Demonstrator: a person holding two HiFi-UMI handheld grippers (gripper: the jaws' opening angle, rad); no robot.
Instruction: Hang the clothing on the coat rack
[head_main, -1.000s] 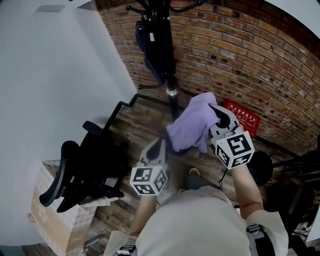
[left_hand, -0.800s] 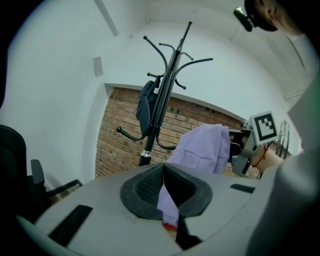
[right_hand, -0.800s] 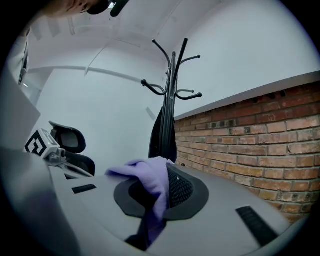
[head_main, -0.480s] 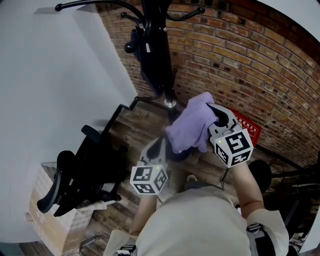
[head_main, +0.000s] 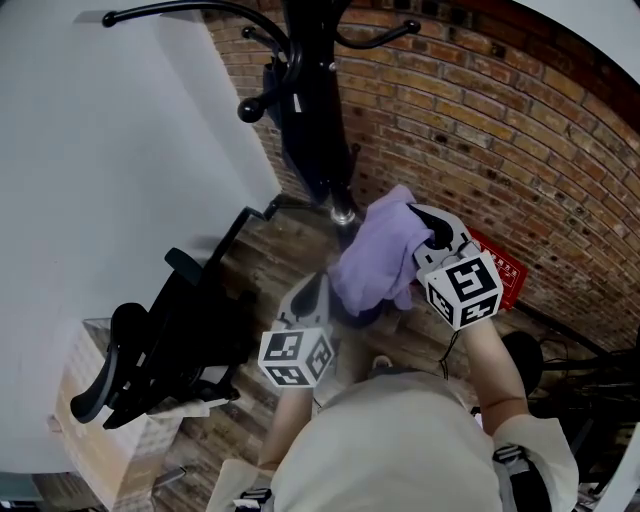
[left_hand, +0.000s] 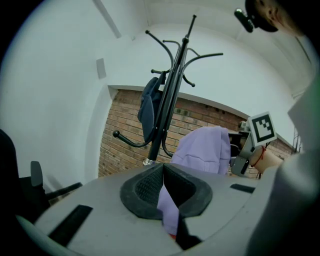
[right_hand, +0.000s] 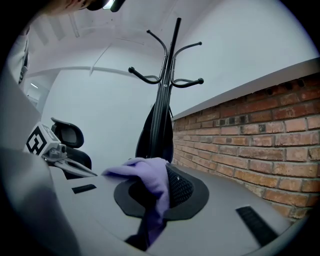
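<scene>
One lilac garment (head_main: 378, 258) in left claw (head_main: 318, 287), right claw (head_main: 428, 222)

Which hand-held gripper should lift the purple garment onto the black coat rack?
Probably right. The right hand-held gripper clamps the top of the lilac fabric garment, higher and nearer the black metal coat rack; the left hand-held gripper pinches its lower edge.

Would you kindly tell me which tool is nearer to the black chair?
Left. The left tool is just right of the chair; the right tool is farther right, beyond the garment.
</scene>
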